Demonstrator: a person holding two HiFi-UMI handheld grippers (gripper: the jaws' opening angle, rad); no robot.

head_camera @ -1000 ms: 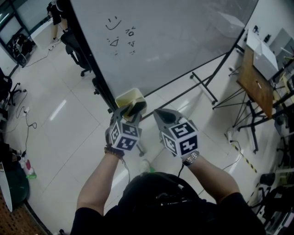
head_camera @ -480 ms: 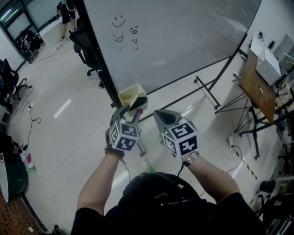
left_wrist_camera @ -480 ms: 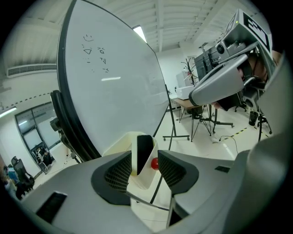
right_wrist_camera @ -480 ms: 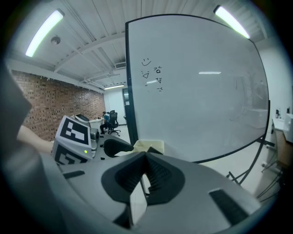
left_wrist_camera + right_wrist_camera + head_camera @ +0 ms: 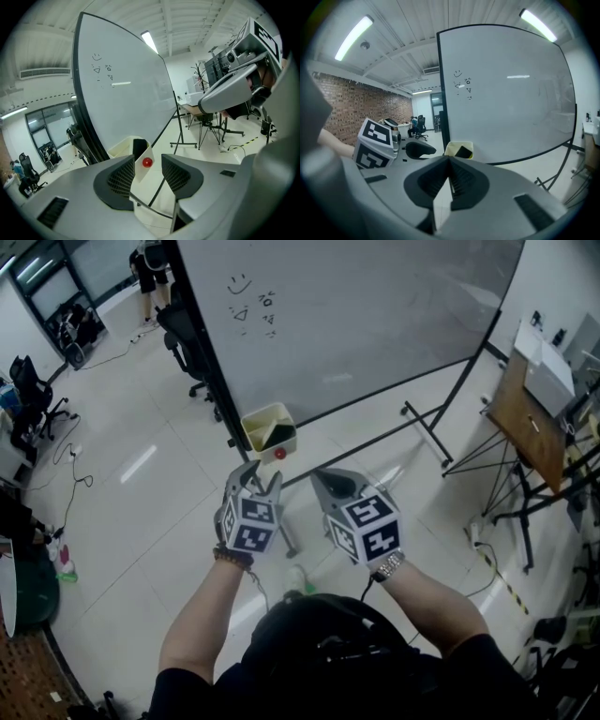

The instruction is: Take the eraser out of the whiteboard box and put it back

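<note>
Clearly the left tool [image 5: 261, 478] gapes wide, empty, while the right tool [image 5: 324, 478] is pinched together.

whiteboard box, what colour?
Pale yellow box; it shows best in the head view.

The whiteboard box [image 5: 251, 420] is pale yellow, the eraser [image 5: 278, 434] black, with a red dot [image 5: 279, 454] at the box's five o'clock.

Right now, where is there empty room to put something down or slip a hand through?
The tiled floor is bare left of the whiteboard box, out to the cables, and between the box and the left gripper. It is crowded at right: whiteboard stand legs, wooden table, cords.
</note>
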